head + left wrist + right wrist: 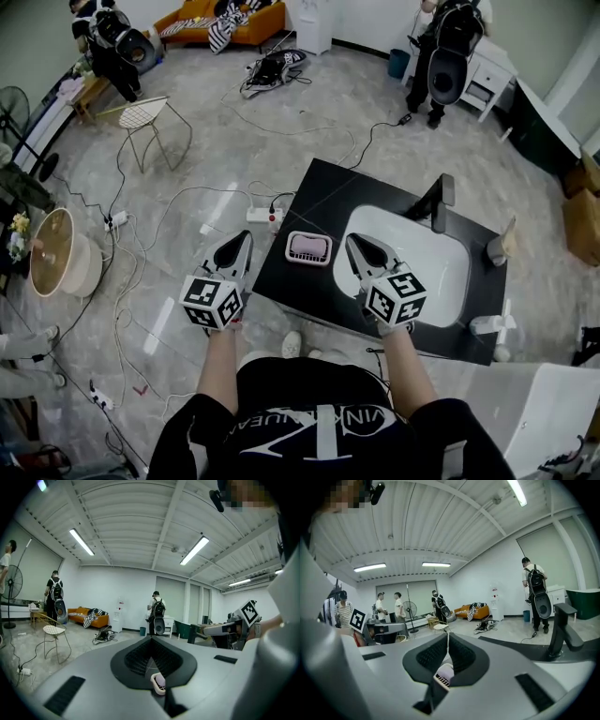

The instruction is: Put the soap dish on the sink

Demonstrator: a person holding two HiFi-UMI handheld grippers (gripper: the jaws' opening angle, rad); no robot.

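Overhead, the soap dish (308, 247) sits on the black counter (309, 295) just left of the white sink basin (441, 272), between the left gripper (242, 242) and the right gripper (356, 246), and neither touches it. In the left gripper view, that gripper's jaws are pressed together on nothing, and the dish (158, 682) shows low beyond them. In the right gripper view, the jaws are likewise clenched and empty, with the dish (444, 674) lying below them.
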